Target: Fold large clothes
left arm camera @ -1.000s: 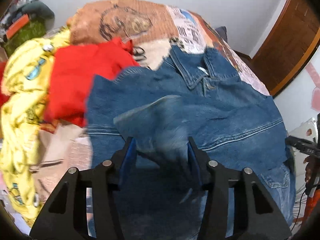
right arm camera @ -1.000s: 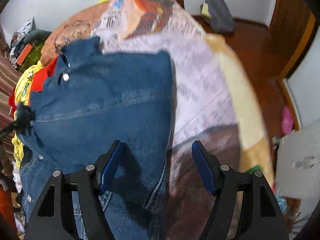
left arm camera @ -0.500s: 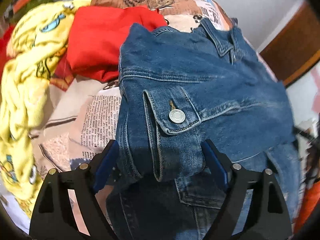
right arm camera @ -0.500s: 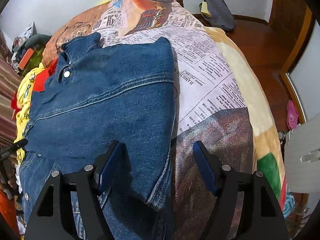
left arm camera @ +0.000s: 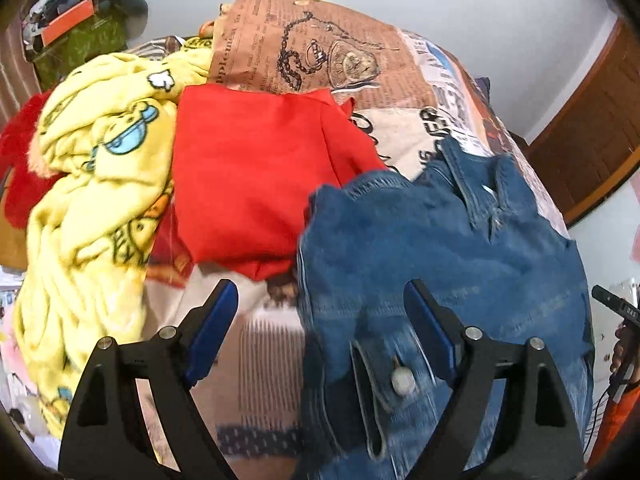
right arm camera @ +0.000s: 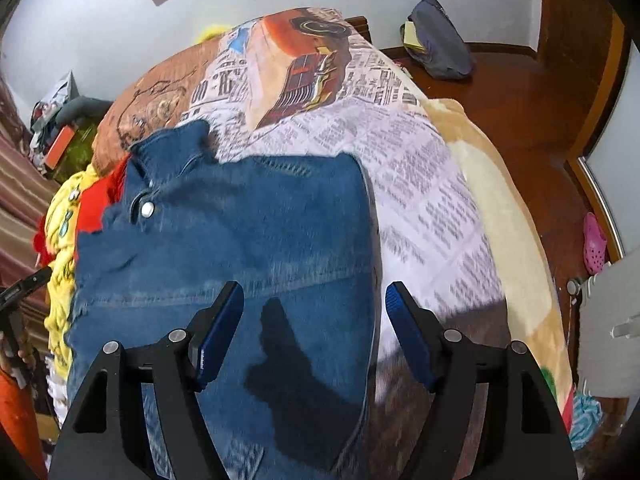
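Observation:
A blue denim jacket lies spread on a bed with a newspaper-print cover, collar toward the far end. Its folded-in sleeve cuff with a metal button lies near my left gripper, whose jaws stand wide open over the jacket's left edge, gripping nothing. In the right wrist view the jacket fills the centre. My right gripper hovers open above the jacket's right edge, with its shadow on the denim and nothing between the pads.
A red garment and a yellow cartoon-print blanket are heaped left of the jacket. The bed's right side is bare cover, with wooden floor, a dark bag and a pink shoe beyond.
My left gripper let go of the denim sleeve, opened wide and slid left, leaving the cuff folded onto the jacket. The right gripper stayed open and shifted slightly.

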### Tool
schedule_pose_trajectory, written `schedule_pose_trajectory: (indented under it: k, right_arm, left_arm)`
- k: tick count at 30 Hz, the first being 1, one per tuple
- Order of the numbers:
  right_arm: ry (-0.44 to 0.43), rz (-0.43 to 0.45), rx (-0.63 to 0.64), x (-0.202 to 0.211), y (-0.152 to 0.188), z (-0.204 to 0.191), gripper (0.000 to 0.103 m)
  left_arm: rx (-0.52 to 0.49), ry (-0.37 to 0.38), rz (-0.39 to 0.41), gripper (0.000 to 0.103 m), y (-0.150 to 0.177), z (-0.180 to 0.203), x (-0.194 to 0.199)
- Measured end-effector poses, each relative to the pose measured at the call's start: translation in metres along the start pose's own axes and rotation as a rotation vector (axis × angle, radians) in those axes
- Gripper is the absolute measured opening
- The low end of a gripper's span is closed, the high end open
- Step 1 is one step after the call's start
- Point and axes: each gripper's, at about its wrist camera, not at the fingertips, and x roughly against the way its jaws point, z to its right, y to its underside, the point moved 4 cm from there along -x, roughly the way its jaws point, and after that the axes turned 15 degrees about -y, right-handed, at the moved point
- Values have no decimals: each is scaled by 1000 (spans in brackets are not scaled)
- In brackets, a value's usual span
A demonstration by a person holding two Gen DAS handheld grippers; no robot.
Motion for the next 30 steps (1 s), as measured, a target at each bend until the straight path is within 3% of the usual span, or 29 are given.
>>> schedule_pose_trajectory:
  k: [5, 8, 10, 12, 13, 15, 20, 24, 30]
  right_arm:
    - [-29, -13, -58, -22, -15, 19, 70]
    - [-77, -7, -100, -34, -24, 29, 70]
    - [-102, 13, -106, -36, -28, 31, 70]
    - [-130, 18, -111, -40, -34, 30, 70]
    - [-149, 16, -115, -43, -36, 30, 68]
    - [-151, 9, -115, -49, -40, 30, 51]
    - [-138, -14, -94, -52, -44, 23, 16]
    - [-140, 28, -15, -39, -52, 3, 11]
    - [-206, 99, 55, -12, -80, -33, 10]
  left_arm:
    - [-8, 26, -48, 83, -17, 11, -45]
    - [-7, 51, -79, 75, -20, 18, -67]
    - [4, 79, -101, 66, -19, 21, -79]
    - [13, 103, -119, 46, -19, 24, -88]
    - [18, 110, -123, 42, -20, 26, -92]
    - [22, 106, -113, 27, -22, 28, -92]
    - [-2, 90, -31, 10, -30, 37, -66]
    - [-19, 42, 35, 8, -41, 42, -34]
    - [21, 46, 167, 7, -62, 30, 25]
